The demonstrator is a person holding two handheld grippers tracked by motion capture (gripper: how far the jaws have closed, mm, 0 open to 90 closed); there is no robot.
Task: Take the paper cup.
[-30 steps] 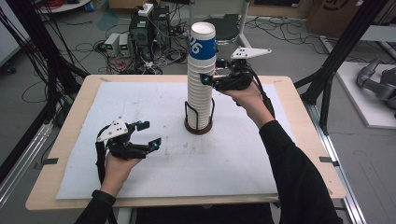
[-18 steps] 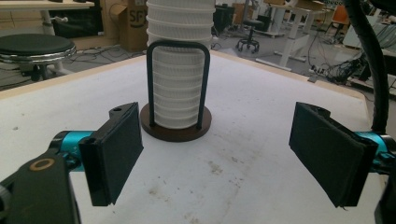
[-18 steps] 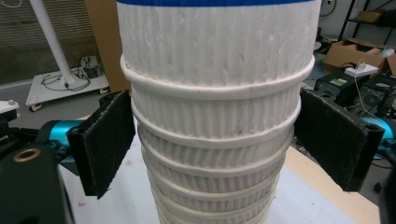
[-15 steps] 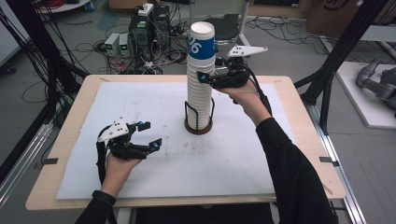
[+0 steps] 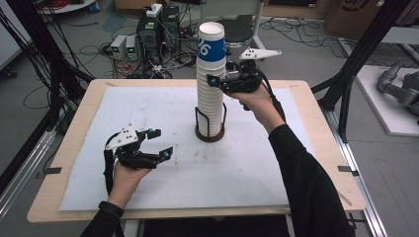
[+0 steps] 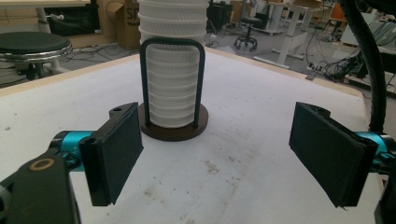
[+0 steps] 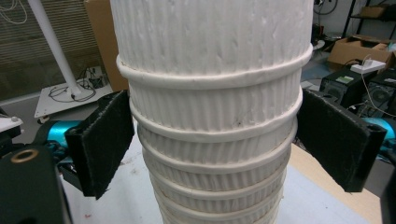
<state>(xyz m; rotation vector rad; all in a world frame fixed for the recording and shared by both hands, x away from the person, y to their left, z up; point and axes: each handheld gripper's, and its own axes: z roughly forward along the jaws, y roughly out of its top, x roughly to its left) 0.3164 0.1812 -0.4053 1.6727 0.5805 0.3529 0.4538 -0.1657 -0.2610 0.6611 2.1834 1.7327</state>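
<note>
Fingers of the right gripper stand either side of the tall stack of ribbed white paper cups, and they've just been opening: the black pads sit right at the cup walls, left one about touching, right one a sliver off, nothing squeezed. That right gripper is up high on the stack, just below the blue-printed cup that tops it, with the person's right arm reaching in across the table.

Down at the base, the stack sits upright in a black wire holder on a round dark brown base, roughly mid-table on the white sheet that covers the light wooden tabletop.

Over on the near left, the left gripper is low over the sheet, well apart from the stack, jaws spread wide and nothing between them; its own view looks straight at the holder through the gap.
</note>
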